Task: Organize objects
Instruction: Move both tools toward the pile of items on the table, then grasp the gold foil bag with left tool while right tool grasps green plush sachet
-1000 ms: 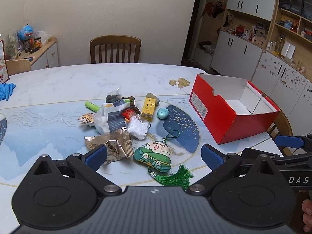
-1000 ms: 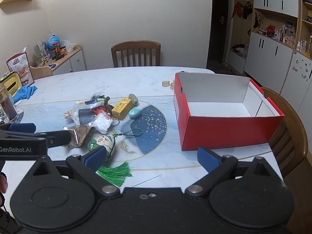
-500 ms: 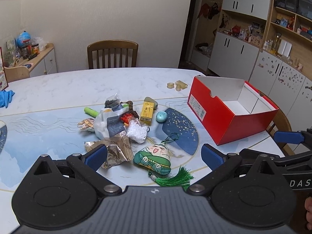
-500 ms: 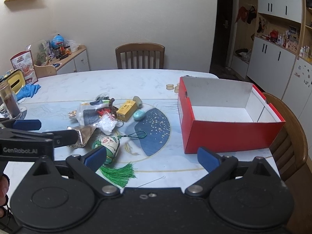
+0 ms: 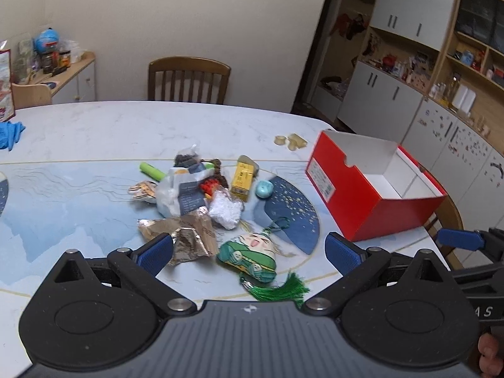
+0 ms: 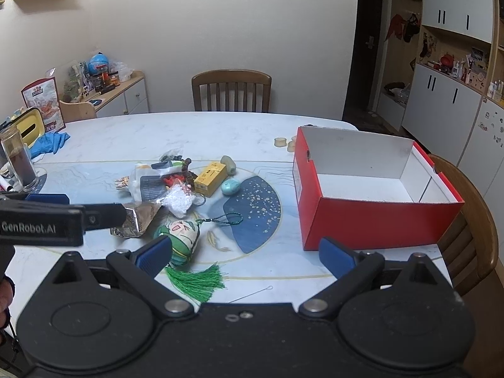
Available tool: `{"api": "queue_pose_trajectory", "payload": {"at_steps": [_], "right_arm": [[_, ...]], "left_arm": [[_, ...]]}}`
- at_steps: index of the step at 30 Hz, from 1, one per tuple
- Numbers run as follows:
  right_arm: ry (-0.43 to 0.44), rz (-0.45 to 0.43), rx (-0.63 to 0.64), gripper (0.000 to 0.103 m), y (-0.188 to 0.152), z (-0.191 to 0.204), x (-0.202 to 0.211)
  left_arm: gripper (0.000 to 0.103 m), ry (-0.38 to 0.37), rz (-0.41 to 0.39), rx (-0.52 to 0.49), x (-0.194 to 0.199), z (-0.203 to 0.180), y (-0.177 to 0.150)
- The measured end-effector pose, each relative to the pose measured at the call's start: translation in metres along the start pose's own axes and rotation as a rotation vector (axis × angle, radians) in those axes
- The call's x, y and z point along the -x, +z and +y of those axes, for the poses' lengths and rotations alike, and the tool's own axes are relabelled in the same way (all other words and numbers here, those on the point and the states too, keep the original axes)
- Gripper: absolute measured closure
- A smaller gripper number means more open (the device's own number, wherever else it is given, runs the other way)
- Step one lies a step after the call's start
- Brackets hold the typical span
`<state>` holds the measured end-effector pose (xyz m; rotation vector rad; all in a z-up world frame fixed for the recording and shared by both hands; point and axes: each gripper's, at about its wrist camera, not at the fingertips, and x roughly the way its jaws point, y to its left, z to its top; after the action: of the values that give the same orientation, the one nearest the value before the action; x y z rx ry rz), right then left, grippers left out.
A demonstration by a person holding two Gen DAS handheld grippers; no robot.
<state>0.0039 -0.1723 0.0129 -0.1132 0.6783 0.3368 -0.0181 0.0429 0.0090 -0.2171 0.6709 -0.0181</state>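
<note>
A pile of small objects lies mid-table: a green plush charm with a tassel point(image 5: 252, 253) point(image 6: 181, 239), a crumpled foil wrapper point(image 5: 186, 234), a white plastic bag point(image 5: 179, 193), a yellow box point(image 5: 242, 179) point(image 6: 210, 175) and a teal egg shape point(image 5: 263, 188) point(image 6: 231, 186). An open, empty red shoebox point(image 5: 371, 186) point(image 6: 371, 195) stands to the right. My left gripper point(image 5: 249, 253) is open above the near table edge, in front of the plush charm. My right gripper point(image 6: 245, 256) is open, near the box's front left corner.
A wooden chair point(image 6: 231, 93) stands at the far side and another point(image 6: 472, 220) to the right of the box. A dark glass jar point(image 6: 17, 159) and a blue glove point(image 6: 50, 143) sit at the far left. Small beige pieces point(image 5: 291, 141) lie behind the box.
Both grippers have drawn back and risen slightly, so the table scene sits a little lower and farther. Nothing on the table has moved, and both stay open.
</note>
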Motion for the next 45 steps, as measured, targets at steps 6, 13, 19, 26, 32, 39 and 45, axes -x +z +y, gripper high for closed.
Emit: {"api": "queue_pose_trajectory", "payload": {"at_steps": [6, 13, 19, 26, 32, 39, 45], "right_arm": [[0.012, 0.001, 0.012, 0.004, 0.002, 0.007, -0.004], [0.085, 0.005, 0.036, 0.004, 0.005, 0.017, -0.015], [0.143, 0.046, 0.107, 0.004, 0.006, 0.032, -0.034], [0.146, 0.116, 0.168, 0.004, -0.002, 0.043, -0.072], [0.171, 0.172, 0.191, 0.005, -0.008, 0.055, -0.098], [0.160, 0.191, 0.217, 0.005, -0.009, 0.068, -0.122], [0.159, 0.212, 0.204, 0.007, -0.004, 0.073, -0.144]], "left_arm": [[0.000, 0.035, 0.017, 0.002, -0.005, 0.008, 0.003], [0.000, 0.085, 0.101, 0.038, -0.025, 0.026, 0.000], [0.000, 0.106, 0.153, 0.073, -0.047, 0.046, -0.004], [0.000, 0.118, 0.154, 0.061, -0.067, 0.060, -0.002], [0.000, 0.137, 0.177, 0.060, -0.091, 0.071, 0.002], [0.000, 0.135, 0.210, 0.065, -0.121, 0.077, 0.014], [0.000, 0.126, 0.260, 0.041, -0.154, 0.080, 0.020]]}}
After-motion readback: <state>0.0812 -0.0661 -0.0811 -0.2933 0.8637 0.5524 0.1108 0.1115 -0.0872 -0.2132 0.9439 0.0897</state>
